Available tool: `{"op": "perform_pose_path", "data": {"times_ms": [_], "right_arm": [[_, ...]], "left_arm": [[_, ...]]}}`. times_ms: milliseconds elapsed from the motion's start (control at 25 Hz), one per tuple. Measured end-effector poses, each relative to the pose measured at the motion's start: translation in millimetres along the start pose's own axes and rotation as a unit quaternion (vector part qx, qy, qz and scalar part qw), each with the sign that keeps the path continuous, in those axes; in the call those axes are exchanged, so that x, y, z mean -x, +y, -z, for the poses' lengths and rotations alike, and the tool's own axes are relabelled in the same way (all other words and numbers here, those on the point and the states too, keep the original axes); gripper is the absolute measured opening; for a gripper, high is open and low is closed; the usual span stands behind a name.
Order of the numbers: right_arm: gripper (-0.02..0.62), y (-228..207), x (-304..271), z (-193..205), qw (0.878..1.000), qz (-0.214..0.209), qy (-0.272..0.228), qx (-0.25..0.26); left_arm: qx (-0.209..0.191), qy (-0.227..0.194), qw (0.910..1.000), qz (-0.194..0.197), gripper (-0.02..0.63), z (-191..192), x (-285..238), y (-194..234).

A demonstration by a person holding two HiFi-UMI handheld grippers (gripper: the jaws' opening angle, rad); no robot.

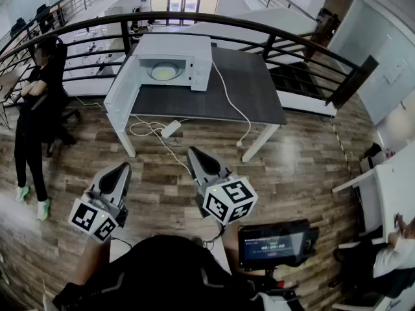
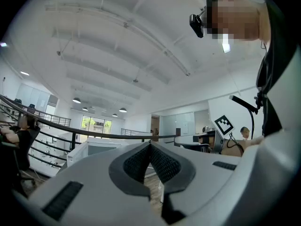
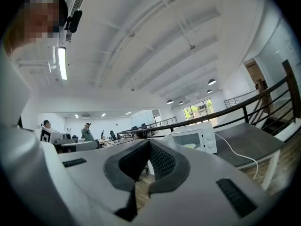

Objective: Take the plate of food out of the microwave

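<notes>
A white microwave (image 1: 174,61) stands at the back left of a dark-topped table (image 1: 240,89), with its door closed as far as I can tell. Through its window shows a pale plate with yellowish food (image 1: 164,71). The microwave (image 3: 195,138) also appears in the right gripper view, at some distance. Both grippers hang over the wooden floor, well short of the table. My left gripper (image 1: 122,169) (image 2: 150,145) is shut and empty. My right gripper (image 1: 196,154) (image 3: 149,144) is also shut with nothing between its tips.
A white power strip (image 1: 170,129) and cables lie on the floor before the table. A dark railing (image 1: 259,34) curves behind it. A person (image 1: 35,115) stands at the left, another sits at the far right (image 1: 392,254). A small screen (image 1: 275,243) hangs near my chest.
</notes>
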State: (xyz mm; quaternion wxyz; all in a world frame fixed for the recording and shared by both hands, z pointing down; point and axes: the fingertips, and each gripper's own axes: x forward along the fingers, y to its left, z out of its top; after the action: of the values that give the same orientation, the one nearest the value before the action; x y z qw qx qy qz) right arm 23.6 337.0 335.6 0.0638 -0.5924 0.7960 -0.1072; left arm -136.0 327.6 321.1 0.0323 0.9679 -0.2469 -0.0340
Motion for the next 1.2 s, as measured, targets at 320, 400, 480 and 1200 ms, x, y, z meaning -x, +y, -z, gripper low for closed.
{"op": "perform_pose_path", "data": {"times_ms": [320, 400, 480, 1200], "right_arm": [[0.001, 10, -8, 9, 1.000, 0.002, 0.008, -0.003], [0.001, 7, -9, 9, 1.000, 0.011, 0.007, -0.011], [0.002, 6, -11, 7, 1.000, 0.016, 0.002, -0.017], [0.002, 74, -73, 21, 0.998, 0.058, -0.015, -0.025]], "left_arm": [[0.005, -0.007, 0.9999, -0.008, 0.003, 1, 10, 14], [0.007, -0.007, 0.9999, -0.005, 0.002, 1, 10, 14], [0.009, -0.006, 0.9999, -0.003, 0.003, 1, 12, 16], [0.024, -0.009, 0.9986, 0.046, 0.003, 3, 60, 103]]}}
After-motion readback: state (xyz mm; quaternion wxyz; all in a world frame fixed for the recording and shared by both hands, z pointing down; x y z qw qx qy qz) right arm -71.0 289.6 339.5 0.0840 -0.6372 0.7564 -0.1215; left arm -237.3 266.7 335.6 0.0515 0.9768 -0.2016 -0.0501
